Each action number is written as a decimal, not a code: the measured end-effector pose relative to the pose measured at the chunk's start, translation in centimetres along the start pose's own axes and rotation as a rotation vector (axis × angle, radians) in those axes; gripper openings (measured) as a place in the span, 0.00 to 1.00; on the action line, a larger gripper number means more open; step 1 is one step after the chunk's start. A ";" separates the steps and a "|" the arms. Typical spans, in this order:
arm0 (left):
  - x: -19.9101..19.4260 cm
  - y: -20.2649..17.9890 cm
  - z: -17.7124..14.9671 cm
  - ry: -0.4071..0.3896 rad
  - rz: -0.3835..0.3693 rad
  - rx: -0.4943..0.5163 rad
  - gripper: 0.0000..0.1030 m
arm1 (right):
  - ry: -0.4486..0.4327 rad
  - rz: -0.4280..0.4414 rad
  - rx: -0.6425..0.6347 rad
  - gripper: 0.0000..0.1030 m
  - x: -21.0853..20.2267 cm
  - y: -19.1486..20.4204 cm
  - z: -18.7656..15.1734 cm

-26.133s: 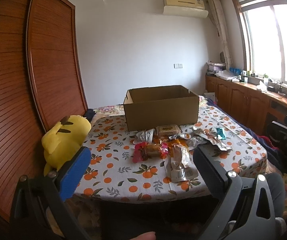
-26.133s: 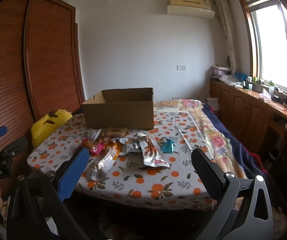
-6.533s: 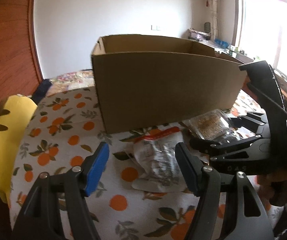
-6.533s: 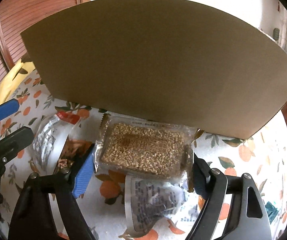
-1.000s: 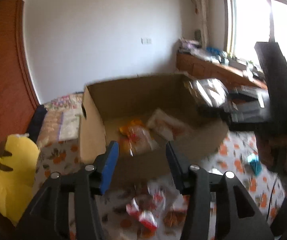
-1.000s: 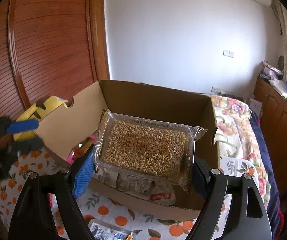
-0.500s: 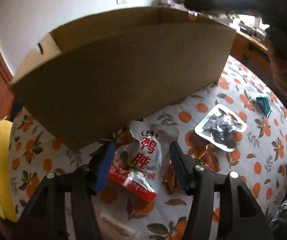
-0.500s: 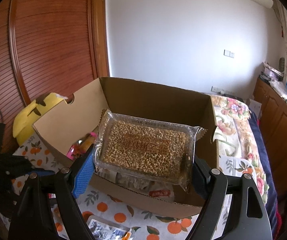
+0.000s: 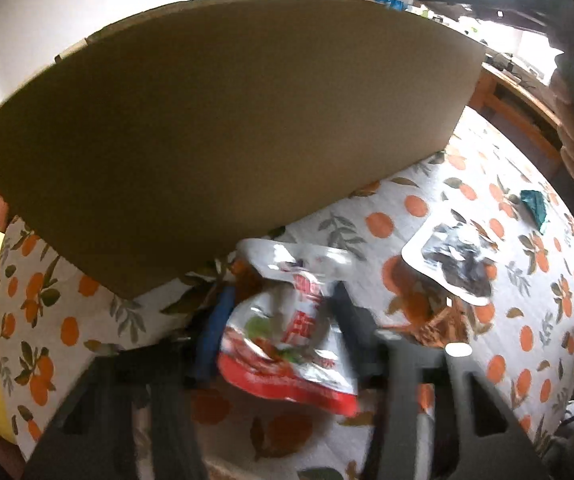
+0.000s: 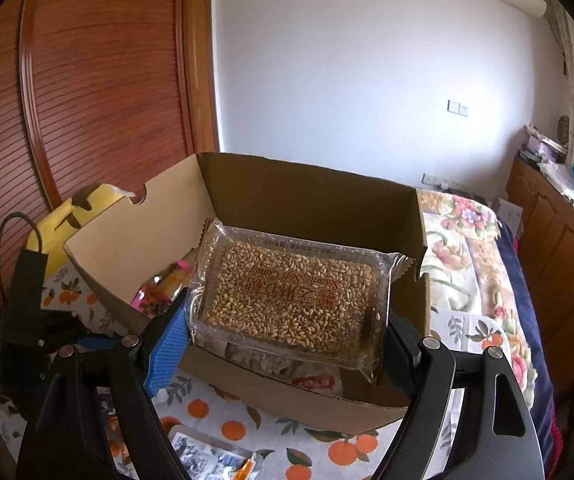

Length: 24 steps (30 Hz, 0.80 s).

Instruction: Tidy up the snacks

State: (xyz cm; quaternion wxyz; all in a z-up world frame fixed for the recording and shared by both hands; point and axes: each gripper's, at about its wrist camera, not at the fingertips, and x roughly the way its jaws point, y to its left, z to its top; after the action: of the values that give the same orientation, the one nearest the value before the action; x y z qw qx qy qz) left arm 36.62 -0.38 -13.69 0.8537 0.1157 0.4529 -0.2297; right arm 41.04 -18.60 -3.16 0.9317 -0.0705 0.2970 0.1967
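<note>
box inside [image 9: 227, 120]: from your left tool its near wall hides everything in it.
red-white bag [image 9: 287, 340]: blurred between your left jaws; you can't tell if the pads press it.
box floor [image 10: 319, 384]: beyond your right tool, the sesame pack [image 10: 291, 292] covers most of it.
packets [image 10: 207, 460]: under your right tool, cut by the bottom edge.

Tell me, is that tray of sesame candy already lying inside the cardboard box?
No, the right tongs hold the sesame candy above the open cardboard box.
</note>
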 end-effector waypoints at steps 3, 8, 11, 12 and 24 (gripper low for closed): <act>-0.5 -0.5 -0.4 -0.022 0.013 -0.003 0.30 | -0.001 0.002 -0.001 0.82 -0.1 0.1 0.0; -2.7 -1.6 -0.9 -0.094 0.073 -0.012 0.20 | -0.002 0.002 -0.014 0.82 -0.3 0.4 -0.1; -4.2 -1.6 -0.8 -0.132 0.079 -0.028 0.20 | -0.006 0.002 -0.013 0.82 -0.6 0.5 -0.1; -4.8 -1.6 -0.9 -0.143 0.076 -0.031 0.20 | -0.008 0.002 -0.012 0.82 -0.7 0.5 -0.1; -13.5 -0.9 3.7 -0.373 0.100 -0.031 0.21 | -0.020 0.008 -0.013 0.82 -0.8 0.8 0.2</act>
State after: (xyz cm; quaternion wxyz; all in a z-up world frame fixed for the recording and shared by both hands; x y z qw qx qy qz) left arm 32.29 1.18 -0.43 0.9348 0.0805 0.2842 -0.1975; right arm 40.25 -18.09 -2.51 0.9334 -0.0732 0.2867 0.2032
